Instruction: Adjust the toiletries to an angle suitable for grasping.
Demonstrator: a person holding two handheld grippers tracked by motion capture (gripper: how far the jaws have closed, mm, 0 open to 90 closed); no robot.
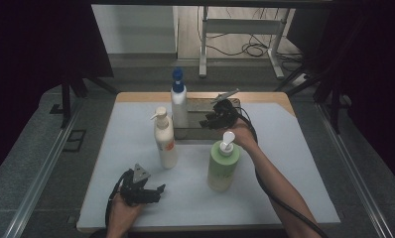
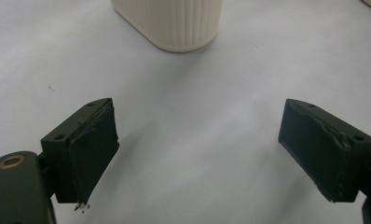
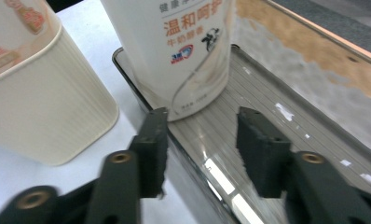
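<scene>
- While parked over the tray (image 1: 205, 133) at the table's far edge, right gripper (image 1: 213, 120) with jaws partly apart, pinching nothing; bare tray floor between the 2 pads in the right gripper view.
- Blue-capped white bottle (image 1: 178, 101) upright in the tray's left end, just ahead of the right gripper (image 3: 200, 147); printed label and clear base close to the left pad, apart from it as far as can be told.
- Tray rim (image 3: 127, 74) lying on the white mat (image 1: 136, 134), metal floor ribbed and glossy.
- Cream pump bottle (image 1: 165, 139) upright on the mat, just beside the tray's near-left corner; ribbed side (image 3: 44, 116) close by the tray rim.
- Green pump bottle (image 1: 223, 163) upright on the mat, nearer the table's front edge, right of centre, beside the right forearm.
- Left gripper (image 1: 146, 191) near the table's front-left corner, held low in the left hand (image 1: 122, 210), pointing right.
- Jaws of the left gripper (image 2: 197, 154) spread wide, empty, bare mat between them; cream bottle base (image 2: 174, 23) well ahead.
</scene>
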